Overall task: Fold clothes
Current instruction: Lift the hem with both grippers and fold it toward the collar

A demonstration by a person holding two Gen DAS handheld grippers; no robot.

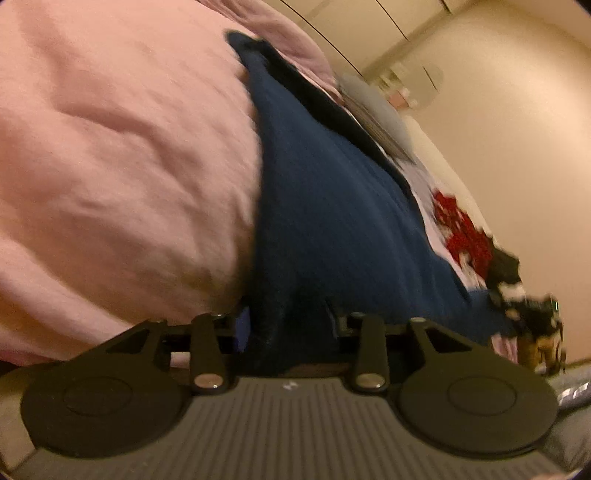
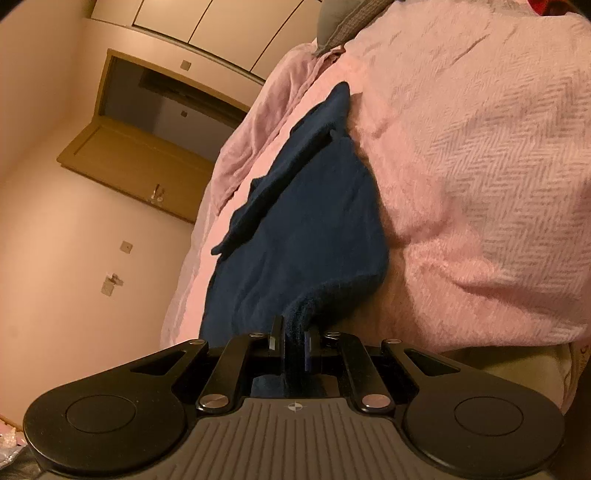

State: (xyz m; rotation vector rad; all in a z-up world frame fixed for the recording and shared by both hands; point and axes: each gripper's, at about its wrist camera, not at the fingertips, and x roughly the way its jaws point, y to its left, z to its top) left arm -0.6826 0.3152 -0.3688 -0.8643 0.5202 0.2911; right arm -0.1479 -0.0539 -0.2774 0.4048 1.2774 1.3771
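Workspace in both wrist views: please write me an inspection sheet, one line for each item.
Surface: bed under a pink blanket, rumpled.
Job's things: navy garment spread on the blanket, near edge lifted by both grippers.
Clutter: red and dark clothes heaped at the far end of the bed; a grey item beyond the blanket.
Grippers: left gripper has navy cloth between its fingers, which look closed on it; right gripper is shut on the garment's edge.
Cables: nothing seen.
Surroundings: cream walls, an open wooden door, wall cupboards above.
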